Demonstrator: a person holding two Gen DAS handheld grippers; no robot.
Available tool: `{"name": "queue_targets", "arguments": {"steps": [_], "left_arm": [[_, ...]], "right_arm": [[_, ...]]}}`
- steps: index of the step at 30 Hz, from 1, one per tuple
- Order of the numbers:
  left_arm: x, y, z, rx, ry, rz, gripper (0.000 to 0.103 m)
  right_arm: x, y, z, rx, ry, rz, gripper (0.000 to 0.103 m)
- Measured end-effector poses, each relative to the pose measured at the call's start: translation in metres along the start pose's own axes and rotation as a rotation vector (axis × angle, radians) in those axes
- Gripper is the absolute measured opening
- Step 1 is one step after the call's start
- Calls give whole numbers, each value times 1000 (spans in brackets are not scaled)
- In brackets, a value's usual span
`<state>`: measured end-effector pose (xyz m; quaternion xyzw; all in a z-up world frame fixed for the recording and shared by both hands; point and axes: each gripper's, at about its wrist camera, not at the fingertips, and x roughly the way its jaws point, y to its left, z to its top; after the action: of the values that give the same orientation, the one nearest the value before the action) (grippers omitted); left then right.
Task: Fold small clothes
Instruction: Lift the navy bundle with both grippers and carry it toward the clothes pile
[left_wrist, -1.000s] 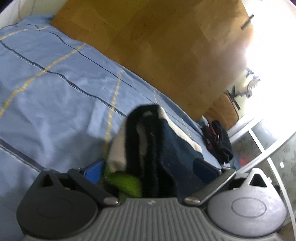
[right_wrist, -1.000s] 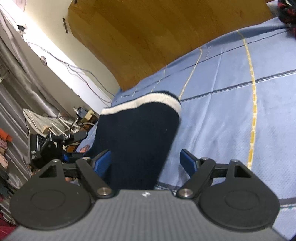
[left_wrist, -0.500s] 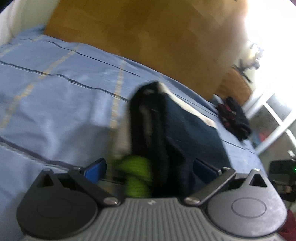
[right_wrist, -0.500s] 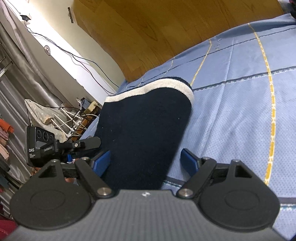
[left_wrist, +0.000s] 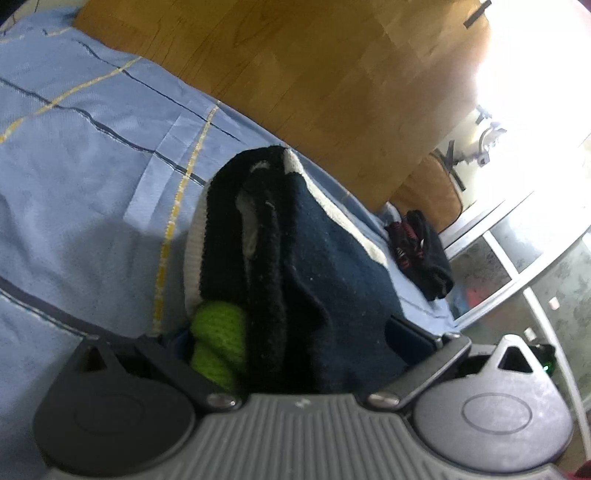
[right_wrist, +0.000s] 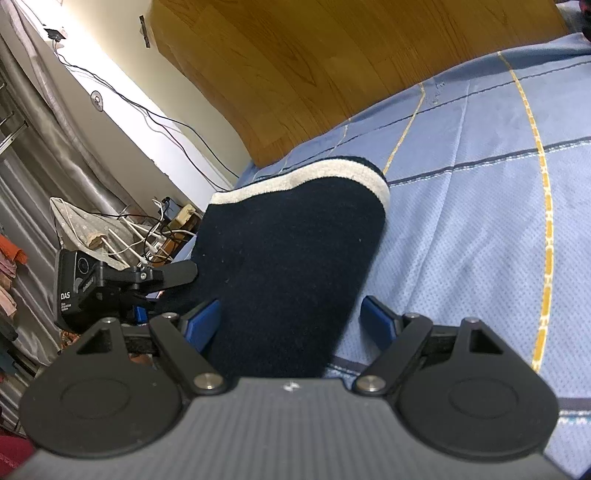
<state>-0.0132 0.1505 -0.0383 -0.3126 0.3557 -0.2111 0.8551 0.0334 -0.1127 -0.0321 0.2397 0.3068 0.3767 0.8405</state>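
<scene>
A folded navy knitted garment (left_wrist: 332, 280) with a white band and a lime-green part (left_wrist: 218, 339) lies on the blue bed sheet (left_wrist: 81, 184). My left gripper (left_wrist: 291, 332) has its jaws spread wide, and the bundle fills the gap between them. In the right wrist view the same navy garment (right_wrist: 295, 258) with its white edge (right_wrist: 314, 177) lies between the spread blue pads (right_wrist: 376, 317) of my right gripper (right_wrist: 291, 317). The left gripper (right_wrist: 122, 280) shows there at the garment's far left side.
A wooden headboard (left_wrist: 332, 81) runs behind the bed. A dark garment with red marks (left_wrist: 421, 254) lies near the bed's far edge. Cables and clutter (right_wrist: 140, 229) sit beside the bed, by the wall. A bright window (left_wrist: 535, 92) is at the right.
The left camera swung and tilted while the bundle stayed between its jaws. The right gripper moved slightly closer along the garment. Neither pair of jaws changed its spread.
</scene>
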Motion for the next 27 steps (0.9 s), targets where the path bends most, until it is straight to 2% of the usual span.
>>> {"name": "queue_targets", "arguments": {"steps": [3,5,6,7,9,11,15,19,20,21,22,23,25,27], "left_arm": [[0,5,-1,-1,-23,-28,99],[1,6,-3,1,-41,12,81],[1,8,-2,-20,-45,23,66],[1,10,-1,-48,-43,15,61],[2,13,0,-95,-41,-20,57],[8,2,0,-69,-34,-31,56],[31,-19,-2,-19,-2,-85,56],[58,-25,-4,5,64,-50,60],[59,-27,-4,17,58,-49,65],[59,-30,-3,27,62,-49,77],[57,-31,-1,36,60,-45,95],[54,-32,0,40,48,-31,103],[46,-31,2,39,23,28,103],[44,-27,4,16,49,5,103]], "right_arm": [[11,4,5,-24,-3,-11,84],[16,8,9,-44,1,-50,67],[15,10,10,-54,-5,-56,63],[12,11,11,-68,-17,-57,57],[5,21,11,-135,-60,-81,53],[-7,33,10,-222,-128,-125,52],[-35,34,11,-291,-225,-184,52],[-43,0,12,-160,-179,-231,53],[-43,-10,11,-111,-162,-234,54],[-44,-19,10,-65,-162,-220,54],[-45,-24,8,-30,-163,-203,56],[-46,-29,9,-7,-161,-188,60],[-49,-33,10,12,-153,-172,65],[-51,-38,9,11,-135,-154,73]]}}
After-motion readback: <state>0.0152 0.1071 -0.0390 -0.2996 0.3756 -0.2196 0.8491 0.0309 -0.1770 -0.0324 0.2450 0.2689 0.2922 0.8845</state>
